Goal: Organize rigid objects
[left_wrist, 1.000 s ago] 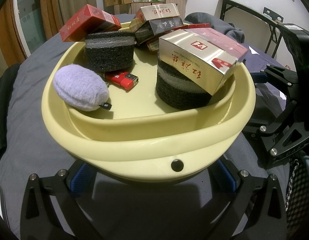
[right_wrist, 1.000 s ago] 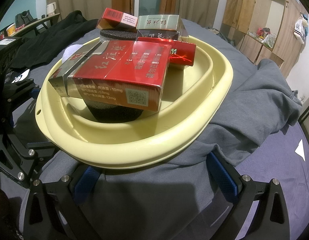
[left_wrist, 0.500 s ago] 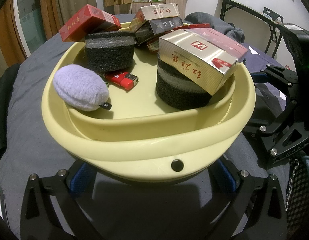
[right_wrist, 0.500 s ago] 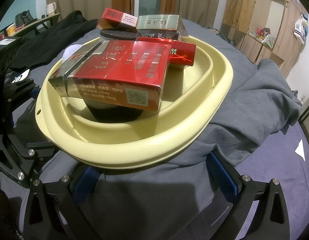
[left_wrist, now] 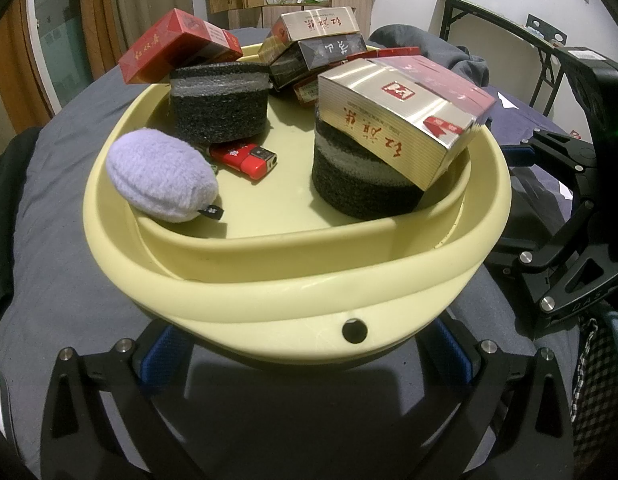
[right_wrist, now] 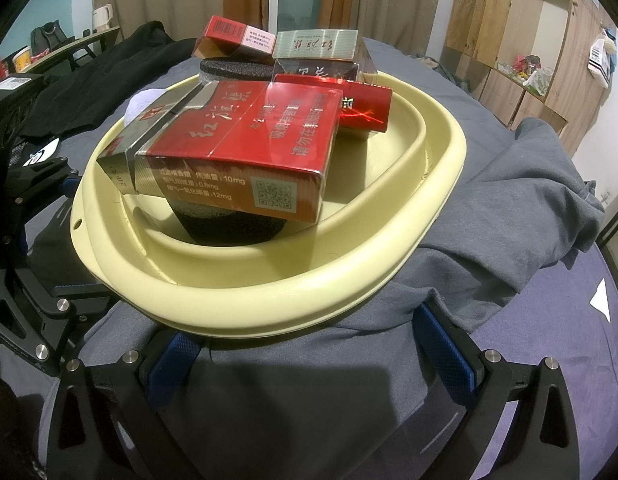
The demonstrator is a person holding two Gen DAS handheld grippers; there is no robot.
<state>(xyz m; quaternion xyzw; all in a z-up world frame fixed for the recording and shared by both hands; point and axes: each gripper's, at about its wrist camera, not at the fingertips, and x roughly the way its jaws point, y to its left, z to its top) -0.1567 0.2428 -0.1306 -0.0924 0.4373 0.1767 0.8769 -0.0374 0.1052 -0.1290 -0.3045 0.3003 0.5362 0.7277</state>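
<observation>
Grey bedding (left_wrist: 49,200) covers the bed, with wooden cupboards across the background. At frame centre sits a pale yellow basin (left_wrist: 293,280), its rim stiff and smooth. Inside, a large red-and-silver carton (left_wrist: 401,116) lies tilted on a black foam puck (left_wrist: 361,184); it looks light, rigid, glossy and likely slippery, so I would grip its long flat sides. A second foam puck (left_wrist: 219,104) at upper left carries a red pack (left_wrist: 177,48), also tilted. A red lighter (left_wrist: 245,158) and soft lilac pouch (left_wrist: 161,176) lie on the basin floor.

The left hand-held gripper (left_wrist: 305,356) and the right hand-held gripper (right_wrist: 309,344) both stand spread wide beneath the rim, holding nothing.
</observation>
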